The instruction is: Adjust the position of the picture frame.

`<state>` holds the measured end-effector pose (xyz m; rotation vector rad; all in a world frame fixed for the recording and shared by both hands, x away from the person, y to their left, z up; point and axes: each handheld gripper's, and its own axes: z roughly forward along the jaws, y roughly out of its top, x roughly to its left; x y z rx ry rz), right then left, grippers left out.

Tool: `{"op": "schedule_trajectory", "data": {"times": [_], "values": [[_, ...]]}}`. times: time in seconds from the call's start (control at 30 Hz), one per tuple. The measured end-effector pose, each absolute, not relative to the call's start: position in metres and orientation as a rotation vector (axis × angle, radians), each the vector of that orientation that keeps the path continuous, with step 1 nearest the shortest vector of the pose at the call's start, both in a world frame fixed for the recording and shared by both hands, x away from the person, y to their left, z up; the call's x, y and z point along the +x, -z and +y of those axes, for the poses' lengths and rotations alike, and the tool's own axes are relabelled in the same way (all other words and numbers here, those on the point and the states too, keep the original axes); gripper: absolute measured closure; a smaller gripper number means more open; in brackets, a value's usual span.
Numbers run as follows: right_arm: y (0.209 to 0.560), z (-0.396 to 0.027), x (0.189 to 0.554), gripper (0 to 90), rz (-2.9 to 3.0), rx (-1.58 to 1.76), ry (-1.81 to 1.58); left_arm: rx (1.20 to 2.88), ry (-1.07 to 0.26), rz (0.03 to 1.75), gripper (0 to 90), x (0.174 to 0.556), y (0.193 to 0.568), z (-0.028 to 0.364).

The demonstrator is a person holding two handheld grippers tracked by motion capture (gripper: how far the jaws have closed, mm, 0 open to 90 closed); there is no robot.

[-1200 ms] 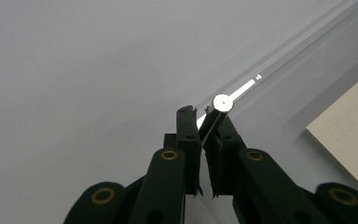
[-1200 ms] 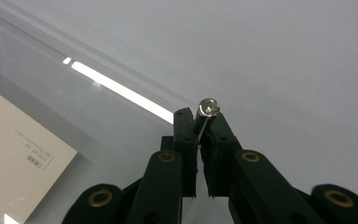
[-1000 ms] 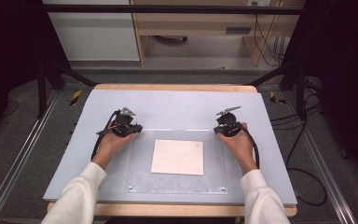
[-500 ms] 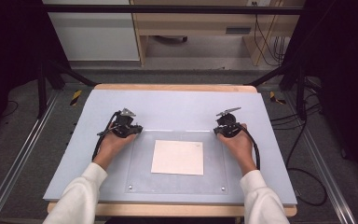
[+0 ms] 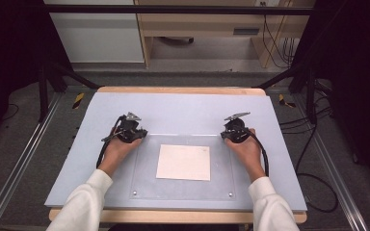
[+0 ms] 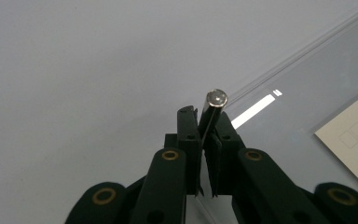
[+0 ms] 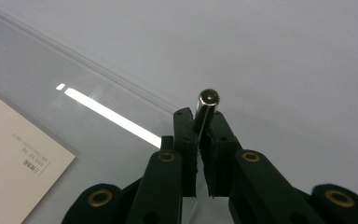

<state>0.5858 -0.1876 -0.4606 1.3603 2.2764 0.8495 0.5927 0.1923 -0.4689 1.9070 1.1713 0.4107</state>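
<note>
I had both tongs down at the far corners of the clear plastic sheet [image 5: 183, 185] that lay flat on the grey mat [image 5: 183, 108]. My left gripper [image 6: 205, 135] was clamped nearly shut on a small metal post [image 6: 213, 109], a round-headed stud standing at the sheet's far left corner, and my right gripper [image 7: 201, 135] was pinched just as tightly on the matching post [image 7: 206, 107] at the far right corner. From above, the left gripper [image 5: 131, 131] and the right gripper [image 5: 235, 130] sat level with each other along the sheet's far edge, well apart, with my hands resting behind them. I judged that holding the two posts at once was meant to keep the sheet square, so that any lift or shift would come evenly from both corners rather than twist it. A pale card [image 5: 183, 162] lay under or on the sheet near its middle, between my hands; I could not tell which side of the plastic it was on. Two more small studs [image 5: 134, 193] marked the near corners, untouched. The bright strip on the plastic was only a lamp's reflection.
</note>
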Motion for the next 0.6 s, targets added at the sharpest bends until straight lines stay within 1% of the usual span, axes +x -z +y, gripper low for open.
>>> {"op": "schedule_trajectory", "data": {"times": [0.03, 0.17, 0.3, 0.33, 0.4, 0.53, 0.6], "values": [[0.461, -0.187, 0.585, 85.0, 2.275, 1.355, -0.849, 1.924, -0.414, 1.168, 84.2, 0.592, 0.468, 0.193], [0.461, -0.188, 0.585, 84.9, 2.274, 1.348, -0.859, 1.888, -0.425, 1.181, 84.1, 0.591, 0.47, 0.19], [0.462, -0.188, 0.584, 84.4, 2.266, 1.349, -0.87, 1.906, -0.442, 1.167, 83.9, 0.591, 0.469, 0.19], [0.462, -0.189, 0.584, 82.2, 2.258, 1.35, -0.877, 1.898, -0.444, 1.167, 83.6, 0.591, 0.47, 0.19], [0.462, -0.19, 0.584, 80.8, 2.253, 1.345, -0.88, 1.862, -0.446, 1.17, 83.2, 0.59, 0.469, 0.189], [0.458, -0.195, 0.58, 73.2, 2.215, 1.336, -0.914, 1.77, -0.48, 1.153, 74.3, 0.586, 0.463, 0.189], [0.453, -0.198, 0.574, 68.0, 2.168, 1.306, -0.977, 1.67, -0.507, 1.104, 68.9, 0.581, 0.457, 0.185]]}}
